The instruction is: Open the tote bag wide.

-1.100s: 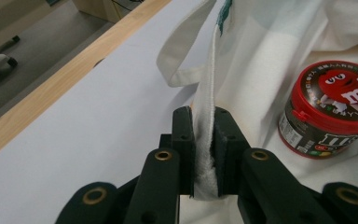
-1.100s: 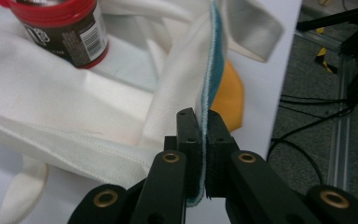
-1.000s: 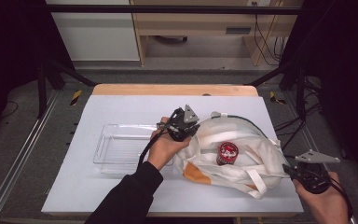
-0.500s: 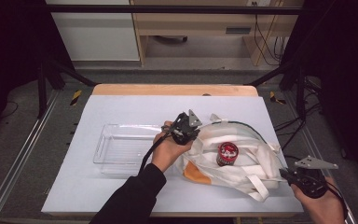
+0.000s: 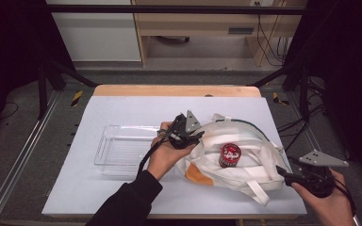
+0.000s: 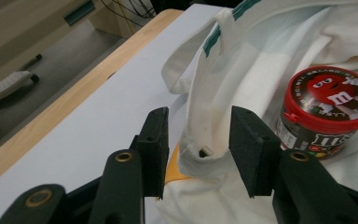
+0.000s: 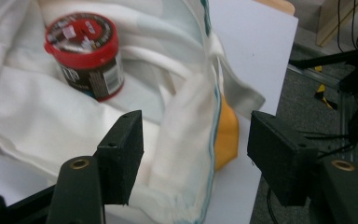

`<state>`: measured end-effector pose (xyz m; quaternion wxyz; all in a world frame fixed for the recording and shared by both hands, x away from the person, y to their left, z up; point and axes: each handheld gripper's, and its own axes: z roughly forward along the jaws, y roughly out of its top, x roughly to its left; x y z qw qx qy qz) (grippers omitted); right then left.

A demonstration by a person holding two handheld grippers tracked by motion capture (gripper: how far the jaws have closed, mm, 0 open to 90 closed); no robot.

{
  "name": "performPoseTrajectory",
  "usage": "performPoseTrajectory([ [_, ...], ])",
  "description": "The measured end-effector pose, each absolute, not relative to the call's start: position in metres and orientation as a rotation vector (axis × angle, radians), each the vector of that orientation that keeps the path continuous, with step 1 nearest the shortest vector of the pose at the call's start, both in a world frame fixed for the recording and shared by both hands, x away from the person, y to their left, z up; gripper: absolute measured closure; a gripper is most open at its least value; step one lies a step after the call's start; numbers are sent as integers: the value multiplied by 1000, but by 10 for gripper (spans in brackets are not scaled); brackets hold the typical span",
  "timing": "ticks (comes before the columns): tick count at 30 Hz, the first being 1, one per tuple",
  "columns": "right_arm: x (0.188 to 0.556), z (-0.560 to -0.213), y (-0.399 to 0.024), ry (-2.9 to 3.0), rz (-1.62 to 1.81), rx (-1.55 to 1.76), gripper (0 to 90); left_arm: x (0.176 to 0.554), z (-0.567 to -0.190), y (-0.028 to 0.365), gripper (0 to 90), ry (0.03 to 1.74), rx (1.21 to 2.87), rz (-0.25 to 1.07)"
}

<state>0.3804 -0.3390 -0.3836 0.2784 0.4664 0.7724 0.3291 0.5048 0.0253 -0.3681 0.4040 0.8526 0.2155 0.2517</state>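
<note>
A white cloth tote bag (image 5: pixel 252 162) with a green-trimmed rim and an orange patch lies on the table's right half. Inside its open mouth stands a red-lidded candy jar (image 5: pixel 229 155) (image 6: pixel 326 109) (image 7: pixel 86 53). My left gripper (image 5: pixel 198 137) (image 6: pixel 199 123) is at the bag's left rim. Its jaws have just been opening and stand open, with a fold of the rim (image 6: pixel 205 126) loose between them. My right gripper (image 5: pixel 285 173) (image 7: pixel 196 135) is at the bag's near right corner. Its jaws have also just been opening, wide apart around the bag's edge (image 7: pixel 186 154), not pressing it.
A clear plastic tray (image 5: pixel 104 151) sits empty on the white tabletop (image 5: pixel 122 108), left of the bag and under my left forearm. The table's wooden back edge (image 5: pixel 174 90) runs behind. Dark floor and metal frame rails surround the table.
Both grippers, shut on the bag's rim a second ago, now have their jaws apart and the cloth lies slack between them. The hands have barely shifted.
</note>
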Motion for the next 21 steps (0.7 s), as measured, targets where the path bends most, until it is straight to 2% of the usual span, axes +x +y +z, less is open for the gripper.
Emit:
performPoseTrajectory([
  [13, 425, -360, -311, 2126, 879, 1127, 423, 466, -368, 39, 552, 486, 2153, 588],
  [21, 459, -360, -309, 2147, 892, 1103, 371, 450, -378, 41, 551, 471, 2173, 554],
])
